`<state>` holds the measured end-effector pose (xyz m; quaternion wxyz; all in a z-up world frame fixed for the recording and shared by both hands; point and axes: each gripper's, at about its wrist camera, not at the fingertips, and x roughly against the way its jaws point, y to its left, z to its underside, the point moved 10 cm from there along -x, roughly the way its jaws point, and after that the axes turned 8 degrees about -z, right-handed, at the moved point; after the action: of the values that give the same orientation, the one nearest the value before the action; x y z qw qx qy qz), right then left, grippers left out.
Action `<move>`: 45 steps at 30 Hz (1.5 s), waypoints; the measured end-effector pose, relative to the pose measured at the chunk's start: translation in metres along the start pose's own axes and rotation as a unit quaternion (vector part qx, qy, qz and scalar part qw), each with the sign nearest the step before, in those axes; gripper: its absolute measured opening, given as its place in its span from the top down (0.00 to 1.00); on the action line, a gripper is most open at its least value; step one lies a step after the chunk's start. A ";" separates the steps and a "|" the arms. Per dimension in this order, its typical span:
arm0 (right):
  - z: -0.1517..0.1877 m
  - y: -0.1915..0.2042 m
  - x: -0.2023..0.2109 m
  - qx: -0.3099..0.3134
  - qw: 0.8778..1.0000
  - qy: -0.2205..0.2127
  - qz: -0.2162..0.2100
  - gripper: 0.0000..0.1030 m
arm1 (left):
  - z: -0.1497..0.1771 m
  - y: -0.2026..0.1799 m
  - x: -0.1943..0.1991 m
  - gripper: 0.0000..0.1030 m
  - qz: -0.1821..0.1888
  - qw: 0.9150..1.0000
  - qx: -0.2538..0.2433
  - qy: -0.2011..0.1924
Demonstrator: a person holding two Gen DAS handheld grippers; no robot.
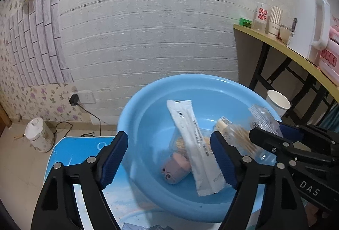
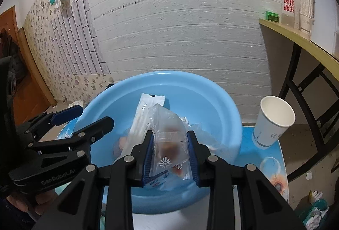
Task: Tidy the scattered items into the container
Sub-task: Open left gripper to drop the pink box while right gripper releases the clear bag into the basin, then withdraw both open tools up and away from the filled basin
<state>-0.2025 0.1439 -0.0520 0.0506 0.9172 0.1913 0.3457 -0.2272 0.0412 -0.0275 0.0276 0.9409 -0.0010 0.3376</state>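
A light blue basin (image 1: 148, 103) (image 2: 211, 94) stands on a small blue table (image 1: 70, 153). In it lie a long white packet (image 1: 195, 145) (image 2: 146, 107), a pink-brown toy (image 1: 175, 168), and a clear bag of wooden sticks (image 1: 237, 136). My left gripper (image 1: 169, 158) is open and empty over the basin's near side; it also shows in the right wrist view (image 2: 82, 117). My right gripper (image 2: 170, 155) is shut on a clear snack packet (image 2: 167, 145) with a daisy print, held above the basin. In the left wrist view the right gripper (image 1: 273, 134) grips that packet (image 1: 264, 119).
A white paper cup (image 2: 273, 122) (image 1: 277, 103) stands on the table right of the basin. A yellow-topped side table (image 1: 286, 47) at right carries a white kettle (image 1: 307, 24), cups and a bottle. A white jar (image 1: 39, 134) and a cable lie on the floor at left.
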 end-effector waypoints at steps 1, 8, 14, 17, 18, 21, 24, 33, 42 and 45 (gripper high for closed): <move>0.000 0.002 -0.002 0.001 1.000 0.002 -0.001 0.61 | 0.000 0.006 0.001 0.22 -0.007 1.000 0.004 0.000; -0.008 0.004 0.001 -0.007 1.000 -0.011 0.013 0.22 | -0.004 0.033 0.011 0.02 -0.031 0.999 0.033 -0.011; -0.009 0.012 0.008 0.003 1.000 -0.006 0.024 0.21 | -0.003 0.040 0.022 0.00 -0.046 0.998 0.031 -0.014; -0.009 0.017 0.016 0.005 1.000 -0.007 0.023 0.21 | -0.003 0.040 0.032 0.00 -0.047 0.998 0.029 -0.018; -0.010 0.017 0.018 0.006 1.000 -0.007 0.023 0.21 | -0.003 0.041 0.035 0.00 -0.047 0.998 0.028 -0.019; -0.010 0.022 0.029 0.008 1.000 -0.010 0.028 0.21 | -0.003 0.041 0.046 0.00 -0.049 0.998 0.026 -0.021; -0.009 0.025 0.042 0.004 0.999 -0.013 0.032 0.21 | -0.001 0.043 0.056 0.00 -0.052 0.998 0.026 -0.018; 0.005 0.038 0.080 -0.011 0.999 -0.008 0.042 0.21 | 0.014 0.044 0.087 0.00 -0.041 0.998 0.035 0.010; 0.027 0.043 0.112 -0.030 0.998 0.007 0.054 0.21 | 0.037 0.042 0.108 0.00 -0.040 0.998 0.035 0.040; 0.034 0.043 0.119 -0.033 0.998 0.014 0.059 0.21 | 0.042 0.041 0.111 0.00 -0.047 0.997 0.025 0.051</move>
<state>-0.0848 0.1517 0.0051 0.0578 0.9198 0.1260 0.3670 -0.1156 0.0000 0.0124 0.0202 0.9220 0.0535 0.3830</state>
